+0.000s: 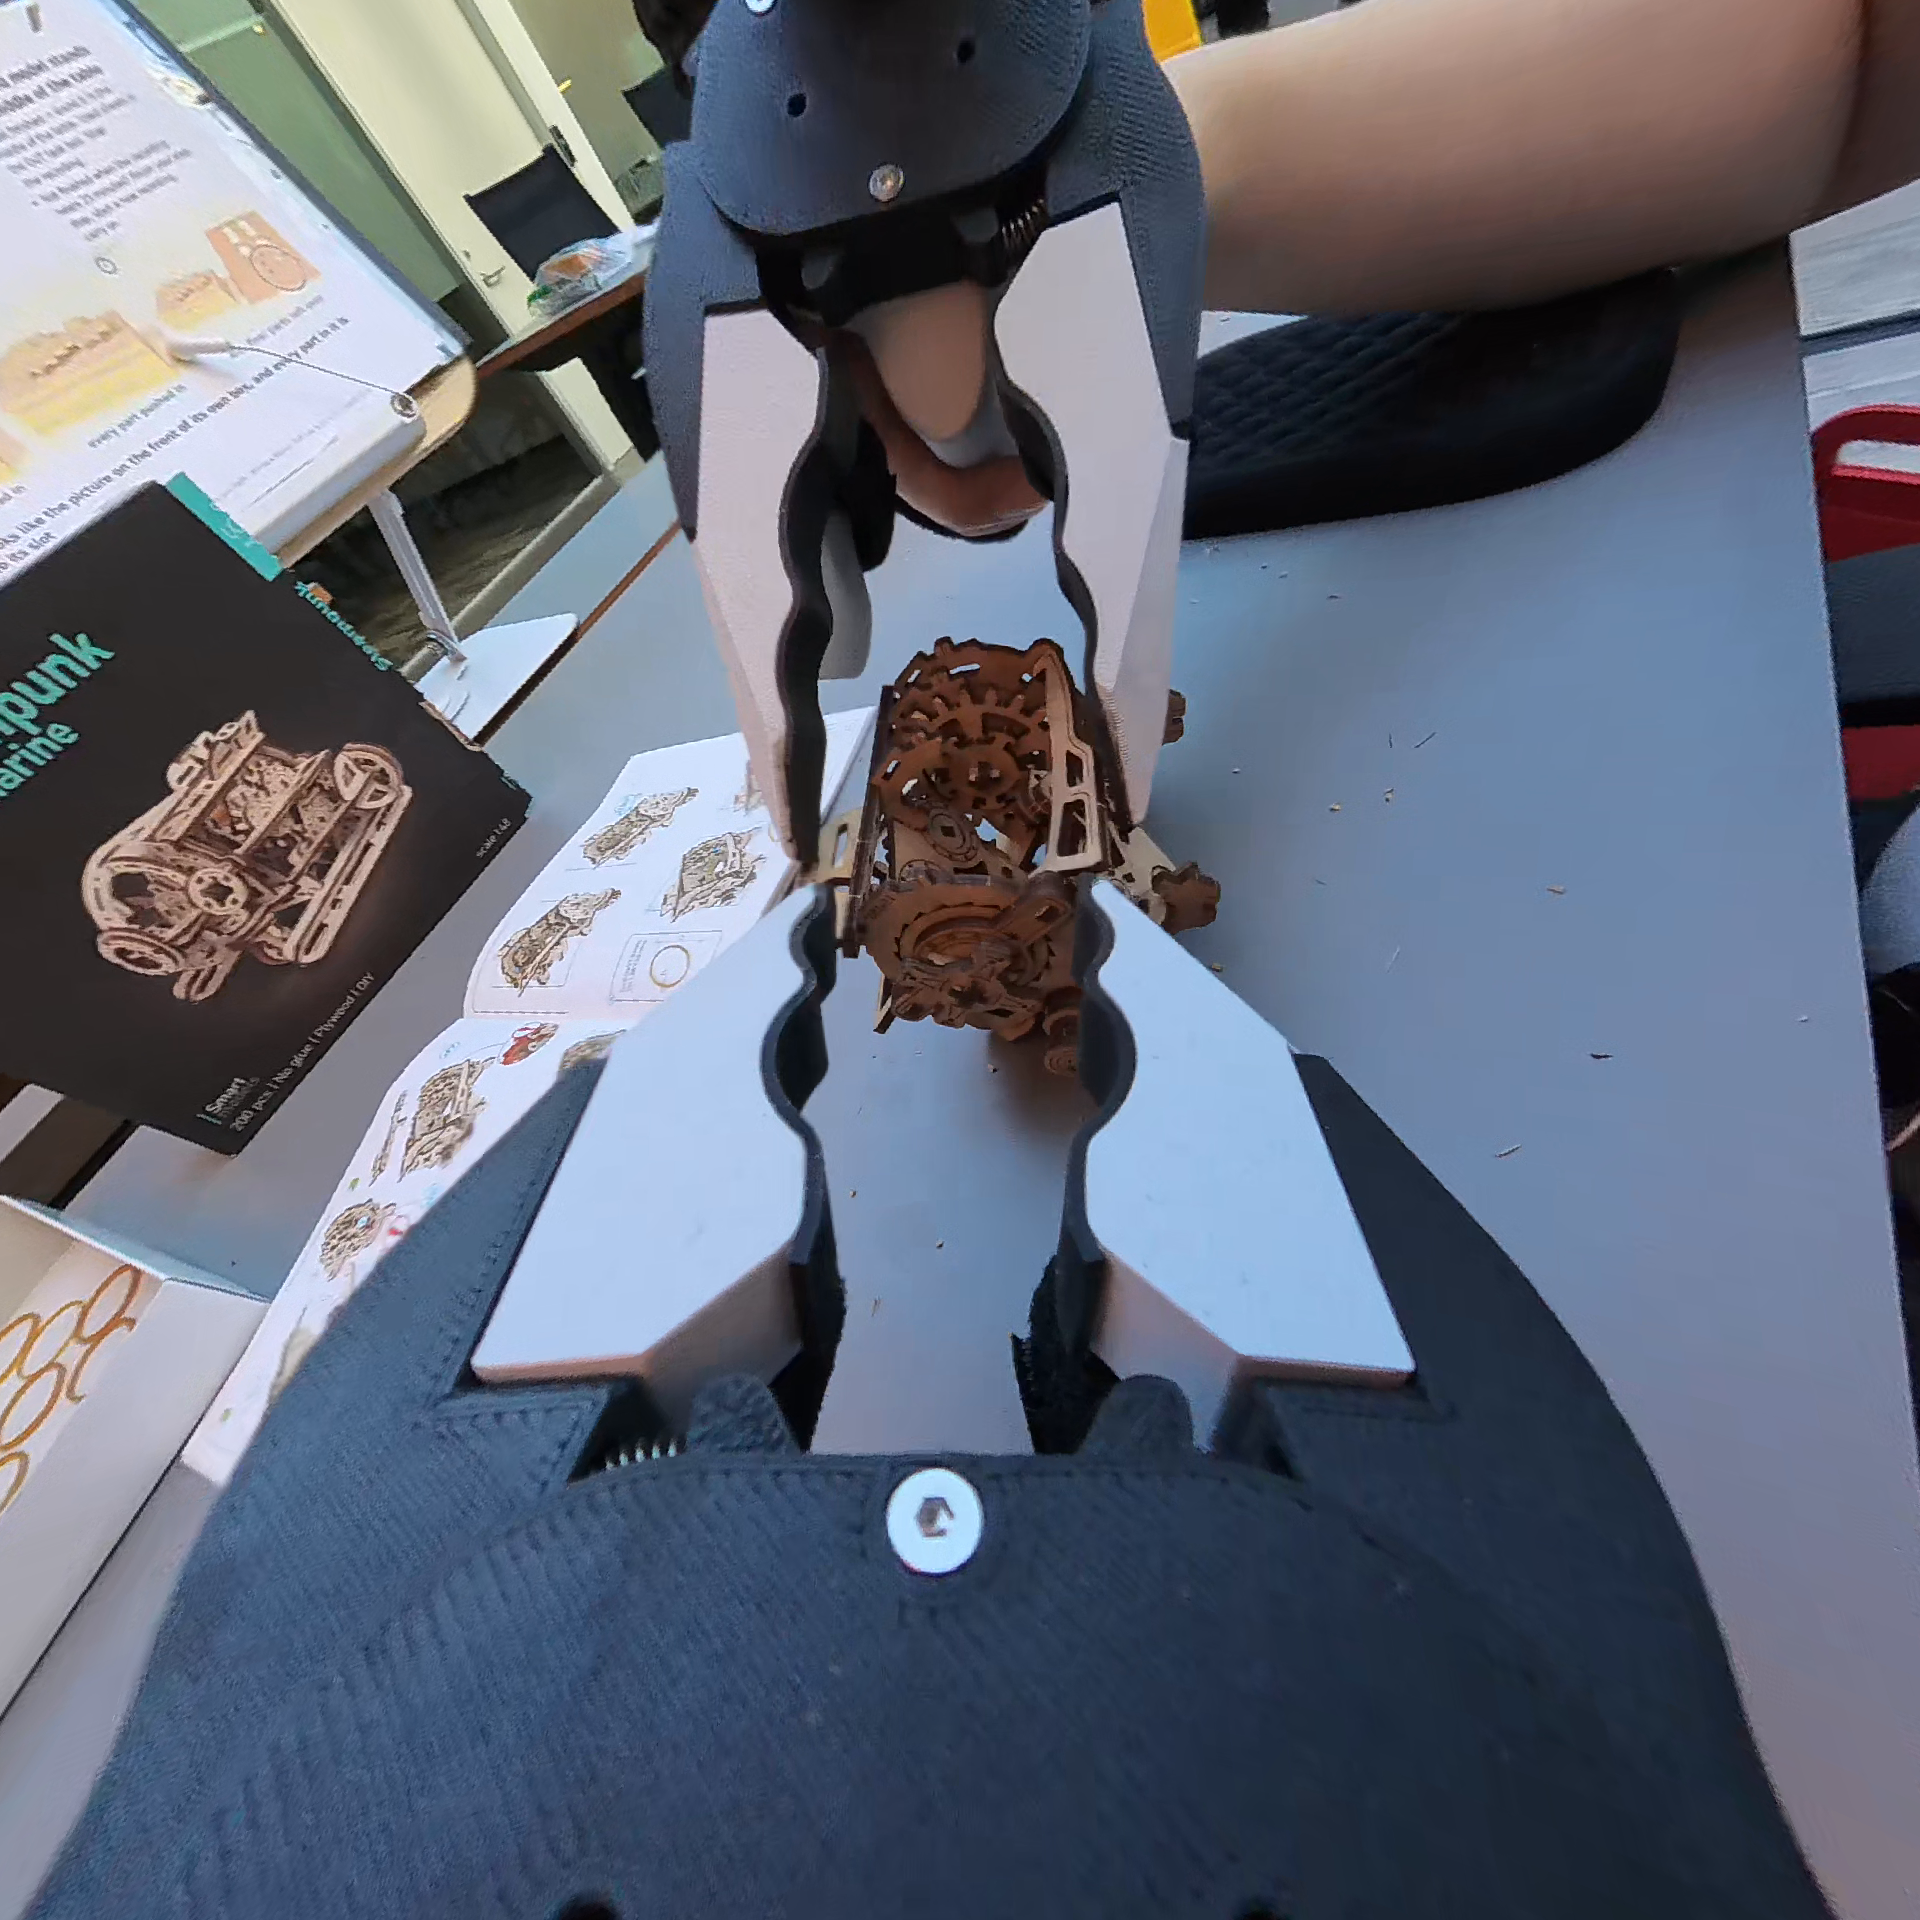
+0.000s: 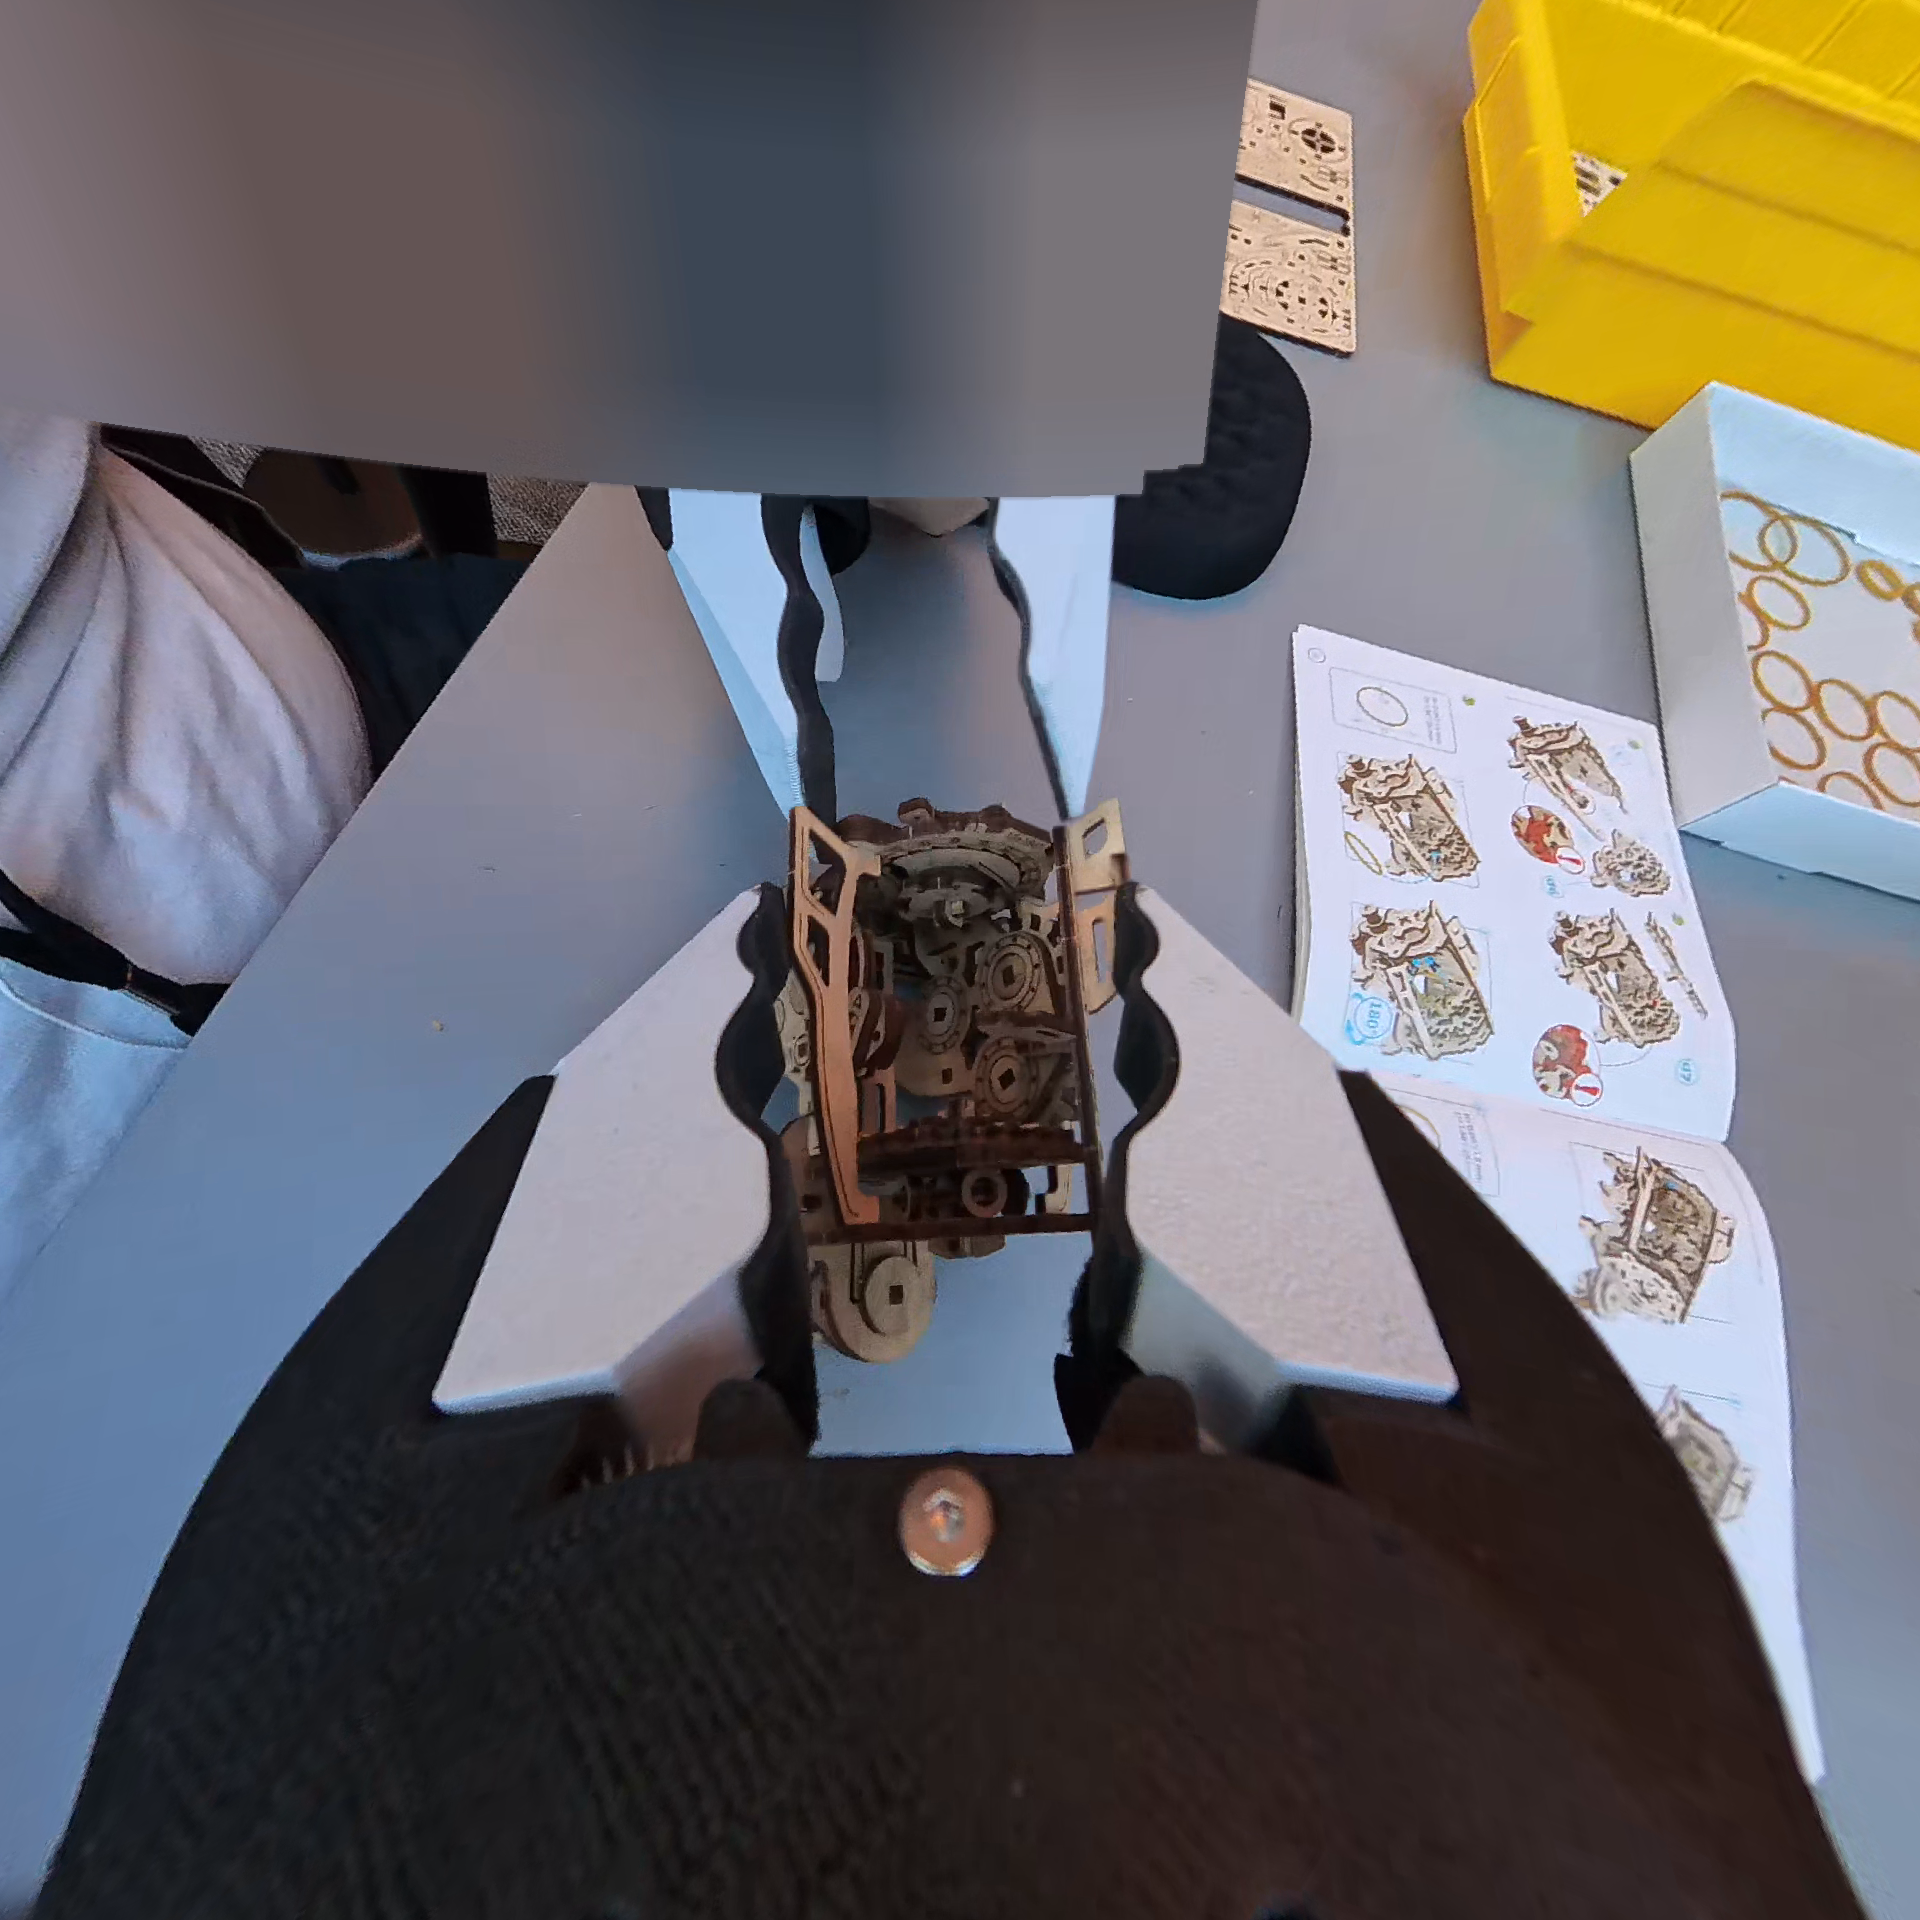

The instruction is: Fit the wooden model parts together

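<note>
The grey tabletop (image 1: 1455, 935) carries everything, with the model (image 1: 987, 862) as landmark at its middle. Left of the model in the left wrist view stands a black box (image 1: 208, 810), and a booklet (image 1: 644, 883) lies open between them. The right gripper (image 2: 940, 925) reaches around the model, its fingers against both side frames. The left gripper (image 1: 961, 914) faces it, its tips flanking the model's near end; whether they touch is unclear.

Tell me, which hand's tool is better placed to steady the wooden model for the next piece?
Probably the right tool: the wooden model sits deep between its fingers, side panels close to both. The left tool only brackets one end with its tips.
</note>
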`<state>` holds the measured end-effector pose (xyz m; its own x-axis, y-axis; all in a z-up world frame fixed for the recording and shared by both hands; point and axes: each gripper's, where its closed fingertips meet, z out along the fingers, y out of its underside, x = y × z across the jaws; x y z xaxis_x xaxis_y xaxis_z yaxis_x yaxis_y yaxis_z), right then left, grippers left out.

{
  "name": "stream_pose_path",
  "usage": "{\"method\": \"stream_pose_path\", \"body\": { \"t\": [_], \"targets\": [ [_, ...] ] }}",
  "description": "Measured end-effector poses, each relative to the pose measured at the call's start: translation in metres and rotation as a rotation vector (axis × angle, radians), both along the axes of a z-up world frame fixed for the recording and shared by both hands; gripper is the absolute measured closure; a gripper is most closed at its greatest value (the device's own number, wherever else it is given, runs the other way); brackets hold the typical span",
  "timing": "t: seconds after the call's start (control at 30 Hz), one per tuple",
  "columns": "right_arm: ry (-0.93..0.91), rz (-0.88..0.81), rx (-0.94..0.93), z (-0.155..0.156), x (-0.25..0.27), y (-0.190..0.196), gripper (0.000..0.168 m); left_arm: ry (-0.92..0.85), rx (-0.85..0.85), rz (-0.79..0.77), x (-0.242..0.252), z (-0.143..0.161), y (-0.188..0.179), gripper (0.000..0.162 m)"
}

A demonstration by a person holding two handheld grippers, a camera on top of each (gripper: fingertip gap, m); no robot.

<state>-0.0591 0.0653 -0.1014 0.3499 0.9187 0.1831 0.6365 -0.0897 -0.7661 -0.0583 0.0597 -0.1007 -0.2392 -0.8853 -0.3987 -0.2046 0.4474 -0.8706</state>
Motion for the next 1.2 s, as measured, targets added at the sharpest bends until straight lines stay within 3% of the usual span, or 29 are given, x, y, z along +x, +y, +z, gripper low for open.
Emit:
{"method": "stream_pose_path", "body": {
  "t": [0.33,1.2],
  "targets": [
    [-0.003,-0.002,-0.001,-0.007,0.0038,0.0039,0.111,0.034,-0.023,0.024,0.0039,-0.0057,0.0077,0.108],
    [0.0,-0.035,0.022,-0.0071,0.006,0.0055,0.114,0.082,-0.122,-0.021,0.0061,-0.0033,0.0077,0.118]
  ]
}}
